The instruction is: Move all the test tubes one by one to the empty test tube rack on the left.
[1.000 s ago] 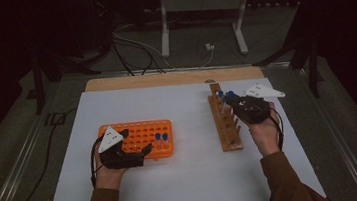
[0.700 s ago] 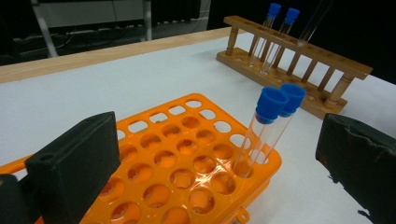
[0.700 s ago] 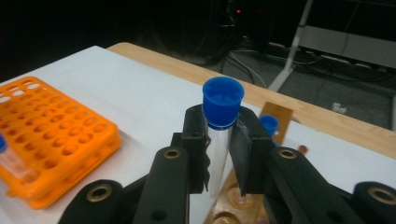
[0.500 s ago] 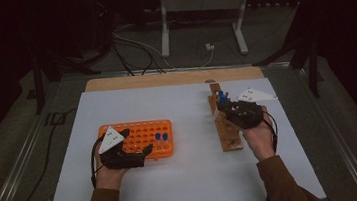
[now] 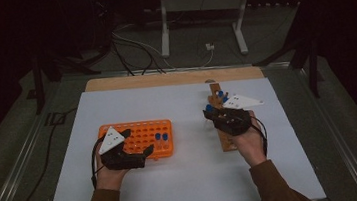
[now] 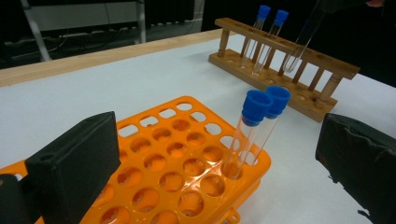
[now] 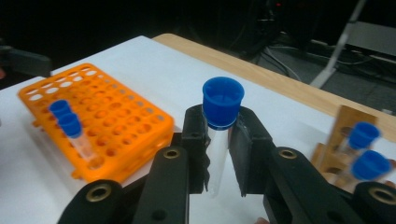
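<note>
Right gripper (image 7: 219,154): jaws clamped on blue-capped test tube (image 7: 220,135), tube upright, cap above jaws. You carry it between wooden rack (image 5: 223,126) and orange rack (image 5: 143,139); orange rack lies to your left, beside left gripper (image 5: 138,142), jaws wide, nothing held.

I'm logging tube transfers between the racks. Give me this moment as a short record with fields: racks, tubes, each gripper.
surface: white table top
orange rack: two blue-capped tubes standing side by side in it near one end
wooden rack: two blue-capped tubes standing in it
left gripper: jaws open, at the orange rack's near edge, nothing between them
right gripper: shut on a blue-capped tube, gripped just below the cap
held tube: lifted out of the wooden rack, upright between the jaws
</note>
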`<state>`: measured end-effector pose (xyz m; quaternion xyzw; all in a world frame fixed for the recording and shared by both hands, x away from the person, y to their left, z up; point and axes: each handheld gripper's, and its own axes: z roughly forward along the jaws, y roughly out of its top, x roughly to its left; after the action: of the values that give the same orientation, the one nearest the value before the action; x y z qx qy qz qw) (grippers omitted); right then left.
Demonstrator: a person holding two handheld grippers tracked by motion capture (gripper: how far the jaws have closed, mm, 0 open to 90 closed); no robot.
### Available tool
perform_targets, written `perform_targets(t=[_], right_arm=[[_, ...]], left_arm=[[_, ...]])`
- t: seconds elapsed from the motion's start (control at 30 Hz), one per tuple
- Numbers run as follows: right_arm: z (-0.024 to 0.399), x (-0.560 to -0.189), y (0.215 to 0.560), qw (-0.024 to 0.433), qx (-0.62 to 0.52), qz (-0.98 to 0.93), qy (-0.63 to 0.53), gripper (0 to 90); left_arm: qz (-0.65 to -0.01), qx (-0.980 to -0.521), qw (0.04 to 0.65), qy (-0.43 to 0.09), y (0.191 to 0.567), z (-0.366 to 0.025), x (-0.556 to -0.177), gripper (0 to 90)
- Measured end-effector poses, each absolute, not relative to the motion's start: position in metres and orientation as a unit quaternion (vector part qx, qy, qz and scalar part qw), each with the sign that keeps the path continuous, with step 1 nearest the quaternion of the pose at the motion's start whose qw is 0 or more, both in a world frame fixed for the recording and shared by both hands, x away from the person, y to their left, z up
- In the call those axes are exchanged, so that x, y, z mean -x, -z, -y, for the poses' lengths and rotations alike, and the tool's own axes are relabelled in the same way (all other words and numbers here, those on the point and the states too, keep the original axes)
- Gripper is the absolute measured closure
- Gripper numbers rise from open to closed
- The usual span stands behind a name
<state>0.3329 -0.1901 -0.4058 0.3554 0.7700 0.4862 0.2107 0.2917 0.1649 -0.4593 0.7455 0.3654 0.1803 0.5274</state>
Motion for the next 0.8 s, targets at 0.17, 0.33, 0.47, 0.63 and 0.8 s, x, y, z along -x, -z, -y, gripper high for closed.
perform_targets(t=[0.17, 0.33, 0.47, 0.63, 0.8], right_arm=[[0.180, -0.329, 0.406, 0.201, -0.343, -0.776, -0.490, 76.1], [0.172, -0.327, 0.405, 0.187, -0.335, -0.778, -0.497, 76.0], [0.163, -0.323, 0.405, 0.175, -0.325, -0.782, -0.503, 76.0], [0.152, -0.318, 0.404, 0.164, -0.310, -0.788, -0.506, 76.0], [0.141, -0.314, 0.400, 0.152, -0.295, -0.793, -0.511, 76.0]], left_arm=[[-0.363, -0.748, 0.526, -0.178, 0.458, -0.164, -0.291, 1.2], [-0.362, -0.750, 0.526, -0.174, 0.457, -0.163, -0.291, 3.0], [-0.356, -0.755, 0.525, -0.170, 0.456, -0.161, -0.290, 3.5], [-0.346, -0.761, 0.520, -0.175, 0.454, -0.158, -0.288, 4.9], [-0.341, -0.760, 0.523, -0.182, 0.452, -0.156, -0.285, 7.9]])
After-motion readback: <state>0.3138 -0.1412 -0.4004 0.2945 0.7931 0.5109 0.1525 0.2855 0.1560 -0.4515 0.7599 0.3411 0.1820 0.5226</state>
